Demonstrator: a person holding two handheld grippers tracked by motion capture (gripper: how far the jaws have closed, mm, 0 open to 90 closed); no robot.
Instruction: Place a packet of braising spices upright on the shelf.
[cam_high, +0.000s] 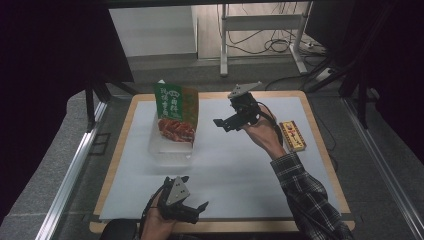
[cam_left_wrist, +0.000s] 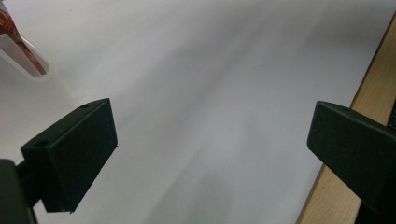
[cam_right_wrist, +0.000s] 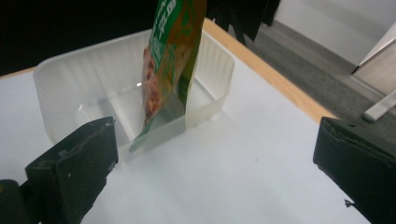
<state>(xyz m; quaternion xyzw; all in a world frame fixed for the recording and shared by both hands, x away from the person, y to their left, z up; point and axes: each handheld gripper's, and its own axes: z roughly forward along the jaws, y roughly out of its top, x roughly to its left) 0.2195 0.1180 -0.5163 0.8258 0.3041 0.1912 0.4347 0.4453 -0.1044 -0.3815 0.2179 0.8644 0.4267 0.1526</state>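
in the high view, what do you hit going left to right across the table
green snack pouch standing in the clear plastic tray → right gripper, open and empty → yellow snack bar near the right edge

Snack pouch (cam_high: 175, 112) stands in tray (cam_high: 170, 150), left of bar (cam_high: 292, 136).

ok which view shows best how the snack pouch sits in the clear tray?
Right gripper view: the snack pouch stands upright inside the clear tray, seen side-on. The high view shows the pouch front, but the tray walls wash out. The left gripper view catches just a corner at its edge.
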